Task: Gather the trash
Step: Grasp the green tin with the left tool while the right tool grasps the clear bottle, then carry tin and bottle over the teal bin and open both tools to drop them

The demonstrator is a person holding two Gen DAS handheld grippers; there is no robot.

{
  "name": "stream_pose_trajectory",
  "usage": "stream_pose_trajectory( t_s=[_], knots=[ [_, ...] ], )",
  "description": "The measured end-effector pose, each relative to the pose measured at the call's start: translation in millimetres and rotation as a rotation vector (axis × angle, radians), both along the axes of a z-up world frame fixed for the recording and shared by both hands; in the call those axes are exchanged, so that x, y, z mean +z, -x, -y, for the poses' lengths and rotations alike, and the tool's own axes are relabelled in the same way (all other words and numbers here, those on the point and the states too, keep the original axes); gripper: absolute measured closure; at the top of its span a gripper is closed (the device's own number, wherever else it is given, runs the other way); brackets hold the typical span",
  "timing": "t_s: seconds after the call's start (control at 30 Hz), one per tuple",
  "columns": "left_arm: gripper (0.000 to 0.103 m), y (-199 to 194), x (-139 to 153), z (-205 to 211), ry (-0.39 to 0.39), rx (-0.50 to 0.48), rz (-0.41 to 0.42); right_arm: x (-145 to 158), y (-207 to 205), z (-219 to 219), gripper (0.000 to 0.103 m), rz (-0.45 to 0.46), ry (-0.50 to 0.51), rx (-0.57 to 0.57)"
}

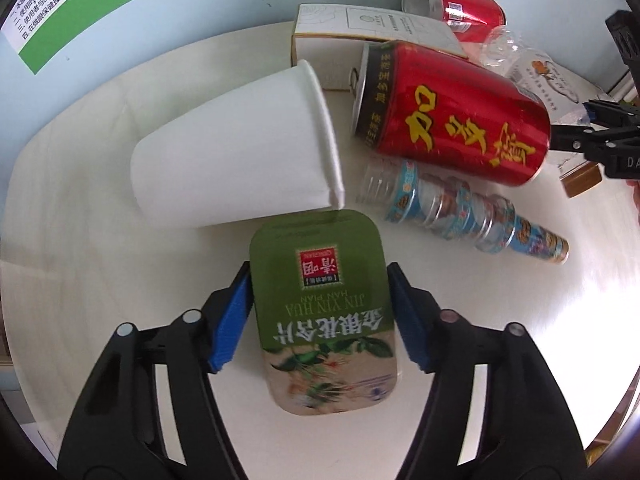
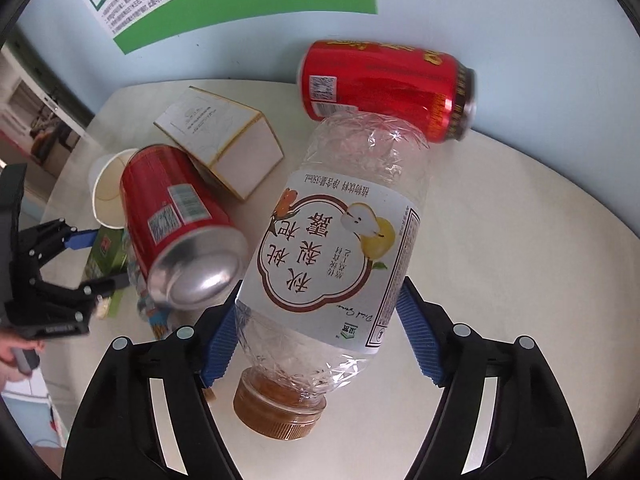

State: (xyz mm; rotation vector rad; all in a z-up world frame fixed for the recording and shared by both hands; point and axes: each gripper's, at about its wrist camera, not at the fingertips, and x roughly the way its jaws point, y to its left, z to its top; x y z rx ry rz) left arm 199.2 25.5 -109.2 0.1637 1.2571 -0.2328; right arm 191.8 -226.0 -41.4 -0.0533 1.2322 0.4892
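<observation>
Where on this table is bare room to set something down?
Bare tabletop lies right of the clear bottle, below the far red can. Another patch is left of the paper cup. The middle is crowded: near can, white box, green tin.

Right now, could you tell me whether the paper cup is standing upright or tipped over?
Tipped over. The white paper cup lies on its side on the table, its rim facing the red can; the right wrist view shows its open mouth sideways.
</observation>
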Motion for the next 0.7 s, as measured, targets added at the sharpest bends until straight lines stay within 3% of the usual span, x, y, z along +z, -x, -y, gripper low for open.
stream_pose_trajectory(
  t_s=[0.23,0.4,0.57,0.7],
  knots=[
    [0.042,49.9,18.2,-22.7,-0.010,-0.019,0.035,33.6,34.4,40.0,0.030,0.025,-0.057,0.003],
    [0.043,93.5,41.3,-38.5,0.001,-0.016,0.061,62.1,74.4,35.3,0.030,0.050,-0.098,0.073],
    [0.043,143.6,62.8,-58.6,-0.005,0.024,0.093,88.9,112.2,2.8,0.030,0.065,-0.149,0.235],
    [0.043,177.2,76.3,-83.5,0.005,0.092,0.116,104.5,140.1,-48.4,0.030,0.079,-0.182,0.396]
  ],
)
